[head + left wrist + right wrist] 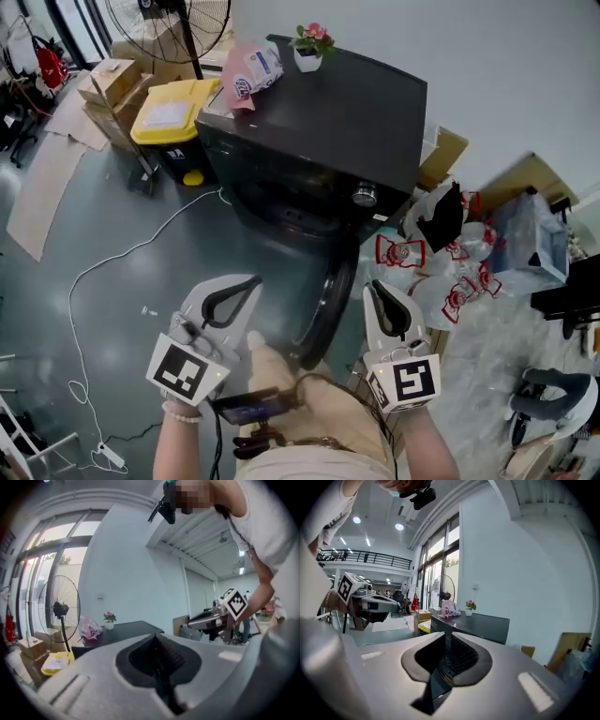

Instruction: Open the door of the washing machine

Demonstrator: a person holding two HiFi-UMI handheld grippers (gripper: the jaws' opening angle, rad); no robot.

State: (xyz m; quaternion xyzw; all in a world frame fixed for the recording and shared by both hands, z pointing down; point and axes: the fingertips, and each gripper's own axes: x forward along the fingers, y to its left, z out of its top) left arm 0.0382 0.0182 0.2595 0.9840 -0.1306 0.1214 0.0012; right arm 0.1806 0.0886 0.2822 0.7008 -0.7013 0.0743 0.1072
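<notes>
Door [330, 305] of washing machine [319, 122] already hangs open, so both tongs sit clear, empty: left tongs [248, 284] clenched, right tongs [378, 289] w/ a slim gap.

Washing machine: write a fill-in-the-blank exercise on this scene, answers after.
The washing machine has its door standing ____.
On the machine's top, a white pot holds ____ flowers.
The bin beside the machine has a ____ lid.
The left claw is ____, holding nothing.
Missing words: open; pink; yellow; shut.
</notes>
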